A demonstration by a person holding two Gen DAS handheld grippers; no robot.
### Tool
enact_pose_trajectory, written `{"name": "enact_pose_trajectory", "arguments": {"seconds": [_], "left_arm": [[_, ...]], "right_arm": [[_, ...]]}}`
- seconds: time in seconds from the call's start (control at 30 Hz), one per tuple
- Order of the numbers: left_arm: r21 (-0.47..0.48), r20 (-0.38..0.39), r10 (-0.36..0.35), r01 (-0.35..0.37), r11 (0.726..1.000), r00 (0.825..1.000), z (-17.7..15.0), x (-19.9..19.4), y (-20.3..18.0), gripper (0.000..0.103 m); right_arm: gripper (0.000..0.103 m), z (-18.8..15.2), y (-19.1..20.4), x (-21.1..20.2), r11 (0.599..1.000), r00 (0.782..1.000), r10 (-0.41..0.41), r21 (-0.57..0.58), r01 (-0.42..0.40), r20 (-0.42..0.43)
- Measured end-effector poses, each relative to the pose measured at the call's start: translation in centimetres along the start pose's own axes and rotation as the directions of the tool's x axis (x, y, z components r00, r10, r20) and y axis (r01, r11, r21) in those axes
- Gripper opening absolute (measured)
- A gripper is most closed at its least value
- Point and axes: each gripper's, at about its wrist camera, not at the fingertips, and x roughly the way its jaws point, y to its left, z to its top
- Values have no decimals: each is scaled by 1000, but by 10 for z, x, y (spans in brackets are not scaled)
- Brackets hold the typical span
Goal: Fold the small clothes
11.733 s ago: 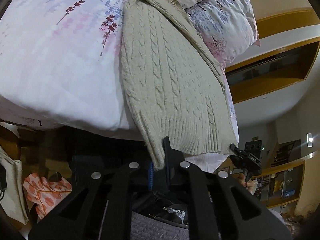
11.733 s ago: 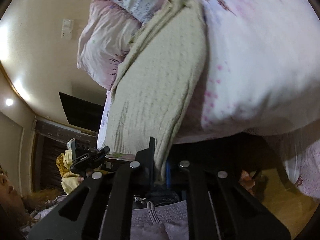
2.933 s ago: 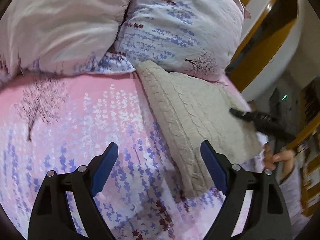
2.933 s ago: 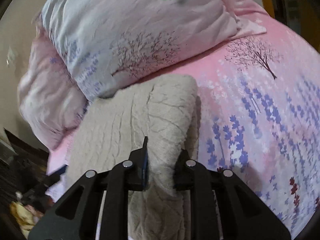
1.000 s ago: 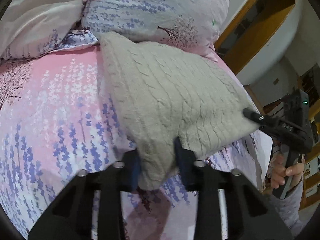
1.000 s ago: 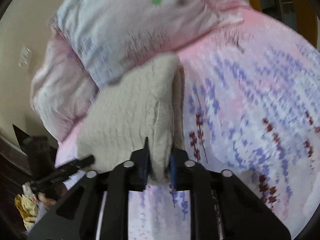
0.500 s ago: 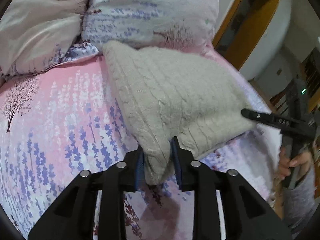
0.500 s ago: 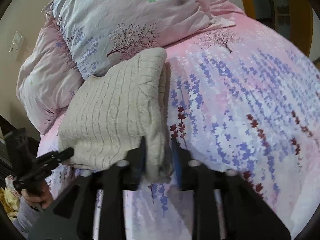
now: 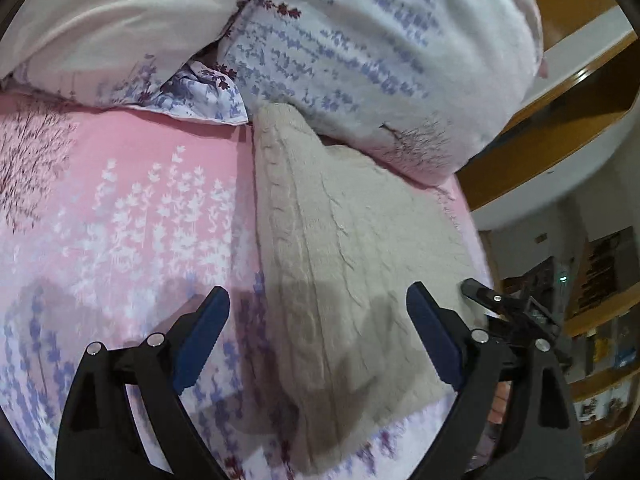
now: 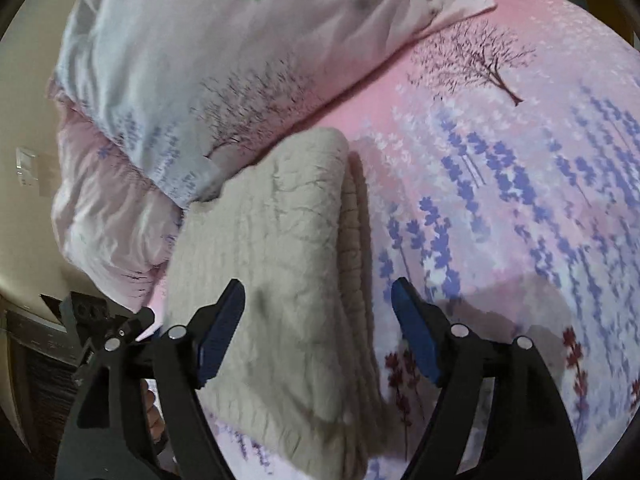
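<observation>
**K:** Left wrist view: folded cream cable-knit sweater (image 9: pixel 352 280) lay flat on the pink floral bedspread (image 9: pixel 120 216), its far end tucked against the lavender-print pillow (image 9: pixel 380 60).

**M:** Left gripper (image 9: pixel 318 320)?

**K:** Jaws were opening, spread wide, blue pads clear of the knit. Sweater's near corner sat between them, not pinched.

**M:** Right side?

**K:** Right gripper (image 10: pixel 318 308) was the same: jaws opening, nothing held. Sweater (image 10: pixel 280 280) lay under and between the fingers, with its layered fold edge facing the open bedspread (image 10: pixel 520 200).

**M:** Anything else?

**K:** Pale pink pillow (image 9: pixel 112 28) sat beside the printed one. Right gripper's tip (image 9: pixel 480 294) showed at the sweater's far edge.
</observation>
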Motion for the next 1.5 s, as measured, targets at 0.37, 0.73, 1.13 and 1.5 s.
{"name": "enact_pose_trajectory", "arguments": {"seconds": [0.37, 0.73, 1.13, 1.5], "left_arm": [[-29, -27, -70, 70, 997, 997, 4, 38, -12, 74], [-67, 20, -197, 198, 978, 980, -6, -8, 21, 39], [-83, 167, -94, 109, 991, 981, -23, -128, 119, 40], [-72, 312, 161, -146, 987, 936, -33, -172, 131, 57]], "right_arm": [[57, -4, 8, 17, 997, 997, 72, -29, -73, -29], [27, -10, 16, 13, 971, 971, 239, 20, -239, -13], [27, -41, 144, 85, 924, 946, 269, -227, -307, -183], [49, -36, 148, 61, 957, 992, 123, -265, -119, -2]]}}
